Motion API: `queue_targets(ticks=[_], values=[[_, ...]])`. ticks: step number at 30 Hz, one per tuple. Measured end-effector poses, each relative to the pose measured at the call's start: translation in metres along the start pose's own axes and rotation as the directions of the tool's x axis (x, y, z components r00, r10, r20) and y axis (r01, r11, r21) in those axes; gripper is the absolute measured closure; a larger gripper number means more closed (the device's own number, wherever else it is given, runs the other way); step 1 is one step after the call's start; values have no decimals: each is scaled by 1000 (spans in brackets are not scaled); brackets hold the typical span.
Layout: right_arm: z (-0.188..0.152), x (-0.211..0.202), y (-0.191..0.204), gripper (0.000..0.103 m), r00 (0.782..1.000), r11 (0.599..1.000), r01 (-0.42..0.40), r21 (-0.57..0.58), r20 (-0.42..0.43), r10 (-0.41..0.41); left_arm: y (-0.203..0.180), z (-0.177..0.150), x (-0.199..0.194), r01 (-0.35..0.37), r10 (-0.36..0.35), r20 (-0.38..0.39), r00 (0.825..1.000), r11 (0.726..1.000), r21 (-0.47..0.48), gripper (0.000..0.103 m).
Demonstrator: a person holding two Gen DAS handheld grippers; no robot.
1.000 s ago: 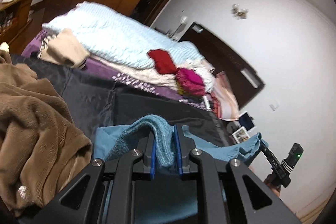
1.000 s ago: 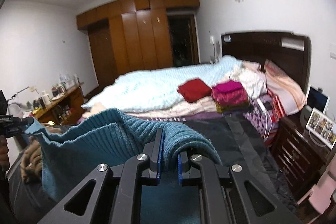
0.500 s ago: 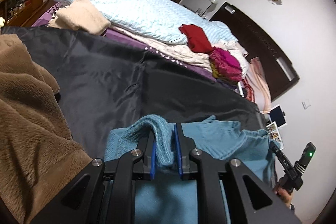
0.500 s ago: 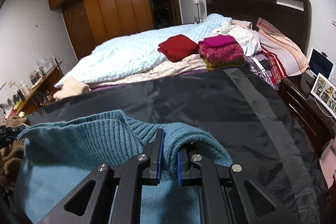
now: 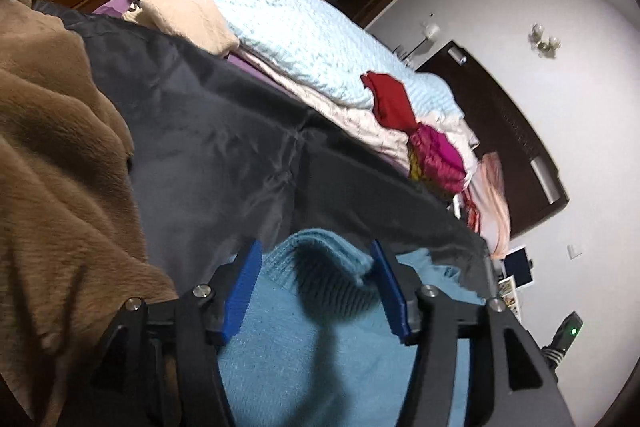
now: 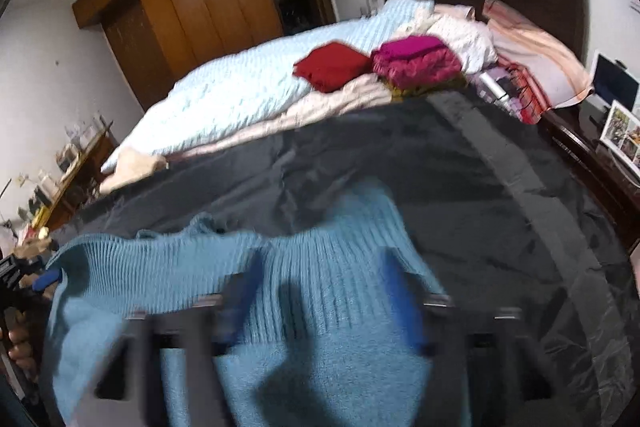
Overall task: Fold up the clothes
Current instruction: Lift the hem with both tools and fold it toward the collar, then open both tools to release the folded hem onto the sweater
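A teal knitted sweater (image 5: 320, 339) lies on the black sheet (image 5: 224, 155) spread over the bed. My left gripper (image 5: 316, 259) is open, its blue pads on either side of a raised fold of the sweater's edge, not pinching it. In the right wrist view the sweater (image 6: 320, 307) lies spread under my right gripper (image 6: 320, 279), which is open and blurred, its blue pads wide apart over the ribbed hem. The left gripper also shows at the left edge of the right wrist view (image 6: 44, 279).
A brown fleece garment (image 5: 56, 163) is heaped to the left on the sheet. Folded red (image 6: 332, 67) and magenta (image 6: 416, 61) clothes sit on the light blue quilt (image 6: 240, 95) behind. A nightstand (image 6: 592, 147) with photos stands right; wardrobes (image 6: 192, 3) at the back.
Both grippers have opened and let go of the sweater's edge. The sweater has come down to lie flat on the black sheet.
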State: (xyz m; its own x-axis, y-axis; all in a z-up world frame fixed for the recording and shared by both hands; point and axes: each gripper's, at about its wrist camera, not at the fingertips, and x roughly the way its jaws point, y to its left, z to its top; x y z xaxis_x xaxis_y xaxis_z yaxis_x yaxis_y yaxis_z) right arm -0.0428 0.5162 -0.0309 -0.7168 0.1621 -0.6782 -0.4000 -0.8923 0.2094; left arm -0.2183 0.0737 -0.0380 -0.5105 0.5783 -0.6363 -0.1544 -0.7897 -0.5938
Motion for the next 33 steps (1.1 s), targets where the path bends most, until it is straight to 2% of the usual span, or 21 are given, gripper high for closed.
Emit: queue_targets(ticks=[3, 6, 8, 10, 13, 16, 19, 21, 23, 28, 31, 33], values=[[6, -13, 7, 26, 999, 1000, 20, -21, 47, -19, -20, -4, -15, -3, 1, 29, 1000, 997, 79, 41], [6, -17, 24, 26, 999, 996, 20, -86, 42, -17, -43, -15, -15, 0, -3, 20, 1000, 984, 178, 34], [5, -19, 37, 26, 999, 991, 19, -132, 34, -15, -60, -24, -11, 5, -6, 3, 1000, 969, 248, 26], [0, -11, 51, 26, 1000, 984, 16, -180, -4, -17, -76, -33, -6, 9, -4, -16, 1000, 949, 315, 25], [-10, 11, 62, 26, 996, 971, 36, -235, -77, -55, -73, -39, 24, -51, 81, -77, 994, 944, 327, 26], [-20, 34, 60, 25, 982, 962, 64, -264, -154, -107, -53, -43, 52, -130, 174, -125, 977, 945, 300, 26], [-23, 40, 58, 20, 978, 959, 58, -277, -179, -111, -49, -45, 56, -128, 174, -122, 977, 940, 316, 26], [-25, 43, 66, 13, 973, 944, 77, -320, -185, -142, -51, -46, 58, -142, 190, -120, 974, 934, 327, 26], [-27, 47, 72, 11, 967, 930, 93, -356, -189, -169, -55, -49, 62, -167, 216, -101, 971, 918, 359, 26], [-26, 48, 67, 8, 967, 939, 86, -334, -197, -158, -68, -65, 67, -264, 318, -34, 948, 840, 475, 26], [-26, 42, 64, 8, 973, 946, 90, -311, -176, -150, -67, -62, 59, -257, 316, -58, 947, 854, 453, 25], [-26, 22, 56, 8, 985, 964, 68, -258, -138, -107, -66, -63, 43, -235, 296, -75, 952, 869, 435, 25]])
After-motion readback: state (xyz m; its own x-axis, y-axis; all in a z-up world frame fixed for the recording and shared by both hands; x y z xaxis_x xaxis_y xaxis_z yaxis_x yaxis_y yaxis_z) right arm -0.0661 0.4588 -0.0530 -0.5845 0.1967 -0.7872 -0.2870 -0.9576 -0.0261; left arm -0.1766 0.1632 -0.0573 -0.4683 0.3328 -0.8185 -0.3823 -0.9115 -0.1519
